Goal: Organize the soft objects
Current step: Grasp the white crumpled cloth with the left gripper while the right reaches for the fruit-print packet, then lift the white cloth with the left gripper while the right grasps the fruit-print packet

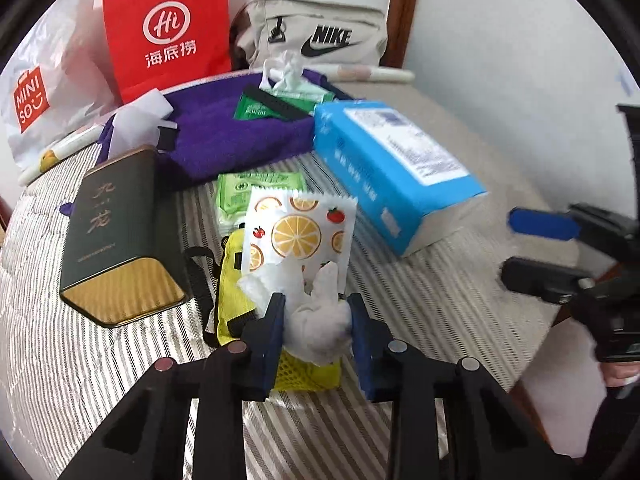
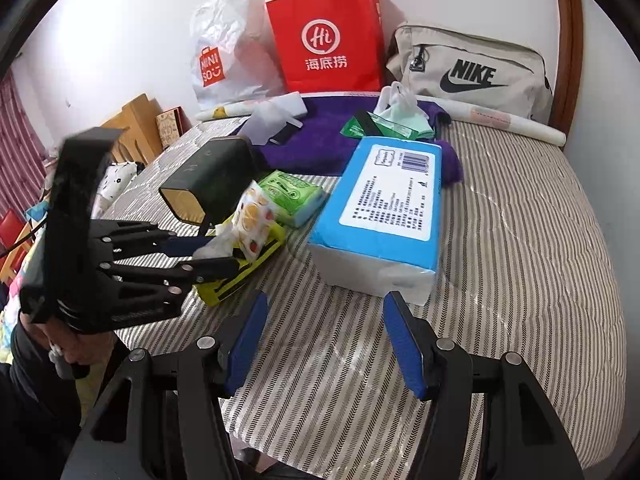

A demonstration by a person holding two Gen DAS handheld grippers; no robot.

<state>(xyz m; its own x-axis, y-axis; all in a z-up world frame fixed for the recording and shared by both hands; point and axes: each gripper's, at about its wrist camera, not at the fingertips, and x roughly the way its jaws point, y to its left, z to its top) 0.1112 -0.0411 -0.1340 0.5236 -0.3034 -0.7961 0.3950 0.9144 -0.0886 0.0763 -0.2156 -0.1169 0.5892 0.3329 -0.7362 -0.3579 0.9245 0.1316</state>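
Note:
My left gripper (image 1: 318, 320) is shut on a wad of white tissue (image 1: 320, 312) that sticks out of the orange-print tissue pack (image 1: 300, 232). That pack lies on a yellow mesh pouch (image 1: 232, 292) on the striped bed cover (image 1: 420, 300). From the right wrist view the left gripper (image 2: 218, 254) comes in from the left, pinching the tissue (image 2: 218, 246) at the pack (image 2: 254, 216). My right gripper (image 2: 326, 340) stands open with nothing between its blue pads, just short of the near end of the big blue tissue pack (image 2: 384, 208). A green wipes pack (image 2: 296, 196) lies between the two packs.
A dark green tin box (image 1: 112, 224) lies left of the pouch. Behind are a purple towel (image 1: 224, 140) with small packets on it, a red paper bag (image 1: 168, 28), a white Miniso bag (image 1: 44, 92) and a beige Nike bag (image 1: 320, 36). Bare striped cover (image 2: 520, 260) stretches to the right.

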